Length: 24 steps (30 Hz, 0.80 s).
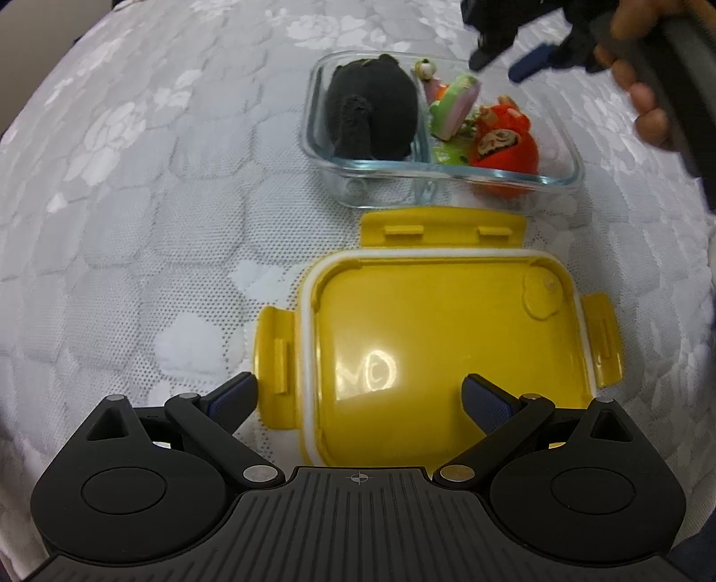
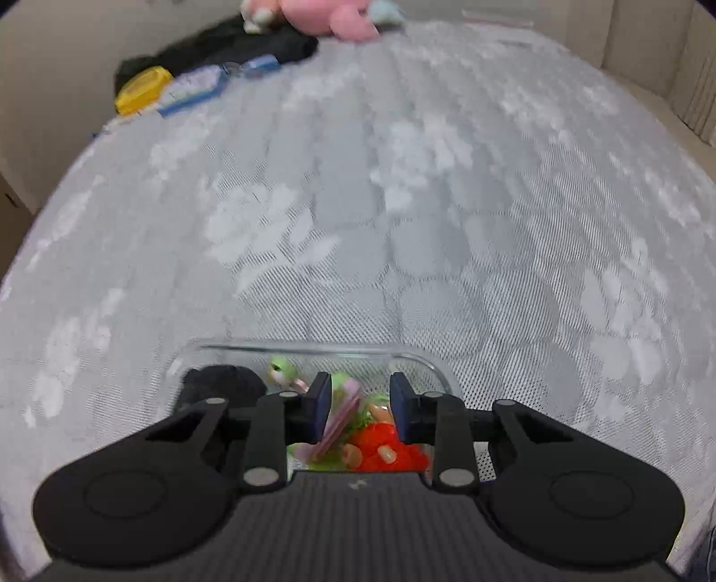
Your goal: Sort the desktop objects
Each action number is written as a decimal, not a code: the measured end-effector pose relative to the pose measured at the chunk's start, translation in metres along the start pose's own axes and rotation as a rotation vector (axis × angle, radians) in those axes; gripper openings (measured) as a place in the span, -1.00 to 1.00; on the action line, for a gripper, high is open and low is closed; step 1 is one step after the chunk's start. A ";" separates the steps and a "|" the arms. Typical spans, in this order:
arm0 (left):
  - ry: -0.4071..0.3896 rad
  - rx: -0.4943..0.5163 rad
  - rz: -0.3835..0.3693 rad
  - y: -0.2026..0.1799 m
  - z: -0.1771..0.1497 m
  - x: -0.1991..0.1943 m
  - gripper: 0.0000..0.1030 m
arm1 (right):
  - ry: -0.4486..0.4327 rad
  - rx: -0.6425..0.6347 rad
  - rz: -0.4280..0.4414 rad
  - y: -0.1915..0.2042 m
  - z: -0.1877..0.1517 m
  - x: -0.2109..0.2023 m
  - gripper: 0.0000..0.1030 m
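A two-compartment glass container [image 1: 559,181] sits on the white patterned cloth. Its left compartment holds a black plush toy [image 1: 369,112]. Its right compartment holds a red round doll [image 1: 503,145], a green and pink toy [image 1: 454,105] and a small figurine [image 1: 423,69]. A yellow lid [image 1: 429,353] lies upside down in front of the container. My left gripper [image 1: 360,398] is open, low over the lid's near left part. My right gripper [image 2: 360,405] is open above the container's right compartment [image 2: 429,365], holding nothing; it also shows in the left wrist view [image 1: 510,62].
At the far edge of the cloth lie a pink plush toy [image 2: 322,15], dark fabric [image 2: 232,47], a yellow object [image 2: 142,89] and a blue-edged item [image 2: 197,87]. A wall runs behind them. A person's hand [image 1: 644,80] holds the right gripper.
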<state>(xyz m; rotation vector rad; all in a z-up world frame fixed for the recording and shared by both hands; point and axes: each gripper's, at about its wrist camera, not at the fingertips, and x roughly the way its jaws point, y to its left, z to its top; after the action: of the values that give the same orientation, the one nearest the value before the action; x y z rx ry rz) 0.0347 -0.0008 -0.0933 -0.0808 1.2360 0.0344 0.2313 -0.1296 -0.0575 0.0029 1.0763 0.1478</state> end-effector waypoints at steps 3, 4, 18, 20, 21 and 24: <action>0.002 -0.008 0.001 0.002 0.001 0.001 0.95 | -0.018 -0.001 0.001 0.003 -0.002 0.010 -0.38; 0.003 -0.007 0.001 0.001 0.001 0.001 0.95 | -0.004 -0.009 0.014 0.005 -0.003 0.013 -0.38; 0.023 -0.043 -0.009 0.011 0.009 0.002 0.95 | 0.030 -0.366 -0.005 0.039 -0.034 -0.014 -0.48; 0.023 -0.057 -0.019 0.017 0.012 0.000 0.95 | -0.001 -0.334 0.026 0.032 -0.029 -0.027 -0.46; 0.018 -0.058 -0.018 0.020 0.015 -0.003 0.95 | -0.026 -0.309 0.050 0.027 -0.026 -0.037 -0.36; -0.021 -0.042 -0.013 0.023 0.031 -0.016 0.95 | -0.097 -0.225 0.123 0.005 -0.020 -0.070 0.12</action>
<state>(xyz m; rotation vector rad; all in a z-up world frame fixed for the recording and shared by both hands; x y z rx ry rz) 0.0570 0.0249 -0.0692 -0.1243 1.2138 0.0496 0.1805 -0.1342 -0.0051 -0.1254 0.9583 0.3756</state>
